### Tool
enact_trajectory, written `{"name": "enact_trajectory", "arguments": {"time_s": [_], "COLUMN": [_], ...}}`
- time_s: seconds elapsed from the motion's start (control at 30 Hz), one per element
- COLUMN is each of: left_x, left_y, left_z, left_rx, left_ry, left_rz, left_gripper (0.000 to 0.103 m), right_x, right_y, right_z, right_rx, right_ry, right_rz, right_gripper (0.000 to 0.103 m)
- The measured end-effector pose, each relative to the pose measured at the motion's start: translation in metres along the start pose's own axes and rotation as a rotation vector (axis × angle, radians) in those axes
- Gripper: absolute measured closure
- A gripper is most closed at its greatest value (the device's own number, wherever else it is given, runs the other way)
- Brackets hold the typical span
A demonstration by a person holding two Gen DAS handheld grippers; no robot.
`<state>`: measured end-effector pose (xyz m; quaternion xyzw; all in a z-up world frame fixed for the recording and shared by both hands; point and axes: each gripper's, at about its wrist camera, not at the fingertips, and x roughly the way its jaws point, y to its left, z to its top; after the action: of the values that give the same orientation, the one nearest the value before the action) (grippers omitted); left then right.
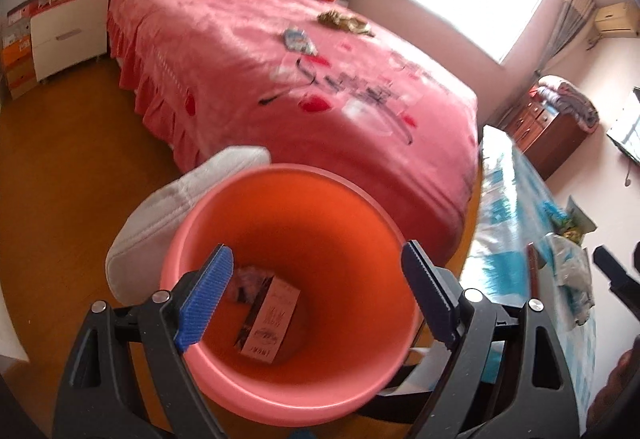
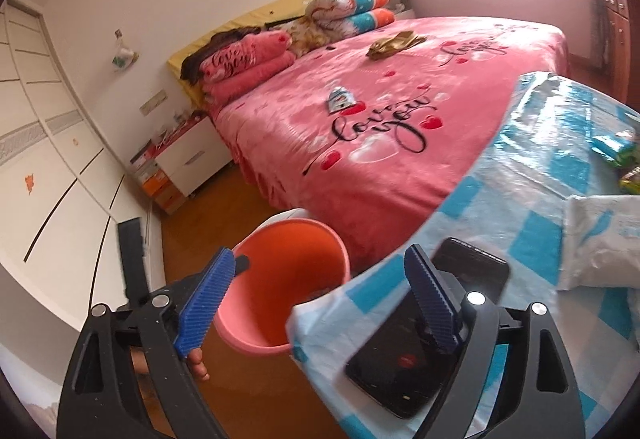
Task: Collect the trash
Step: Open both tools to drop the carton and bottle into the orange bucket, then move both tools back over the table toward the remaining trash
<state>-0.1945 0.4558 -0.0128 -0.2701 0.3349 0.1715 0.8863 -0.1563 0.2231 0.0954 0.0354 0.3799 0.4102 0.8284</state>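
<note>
Left gripper point(image 1: 316, 295) was wide open, holding nothing, hovering right above the orange bin point(image 1: 224, 383). Small box point(image 1: 270, 319) and a crumpled scrap point(image 1: 248, 277) lay at the bin's bottom, directly below the jaws.

Right gripper point(image 2: 316, 303) was also wide open and empty, over the tabletop point(image 2: 520, 207) corner, with a black phone point(image 2: 404, 371) under its right finger and the bin below-left of it.

Further right on the tabletop: white plastic bag point(image 2: 600, 239), green wrappers point(image 2: 616, 151).

Farther ahead on the bed point(image 2: 400, 175): a small blue-white wrapper point(image 2: 340, 99), then a crumpled gold wrapper point(image 2: 394, 43) beyond.

Judgement: wrappers likely light, thin, crinkly and slippery; pinch at a raised fold or edge, not flat on the bedcover. Bag soft, grab a bunched part.
</note>
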Motion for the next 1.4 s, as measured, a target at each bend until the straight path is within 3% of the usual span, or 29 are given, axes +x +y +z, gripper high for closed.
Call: {"name": "enact_trajectory", "arguments": {"time_s": [0.3,0.47,1.2,1.4], "left_x": [-0.022,-0.026,-0.023,-0.023], "left_y": [-0.044,-0.077,-0.194,-0.218], "left_z": [0.005,0.005,-0.019,-0.021], "left_rx": [0.078,0.148,0.309,0.353], "left_ry": [-0.044,-0.017,0.036,0.032], "left_rz": [-0.022,0.010,-0.131,-0.137], "left_gripper": [0.016,0.016,0.012,0.012], "right_x": [-0.027,-0.045,-0.109,-0.127], "right_y": [-0.026,-0.042,-0.143,-0.177], "right_z": [-0.010,-0.015,-0.025,-0.031], "right_rx": [0.018,0.014,0.198,0.251], "right_ry": [-0.060,-0.101,-0.224,-0.263], "right_rz": [-0.029,-0.050,-0.107,-0.167], "right_gripper": [0.011,0.010,0.007,0.007]}}
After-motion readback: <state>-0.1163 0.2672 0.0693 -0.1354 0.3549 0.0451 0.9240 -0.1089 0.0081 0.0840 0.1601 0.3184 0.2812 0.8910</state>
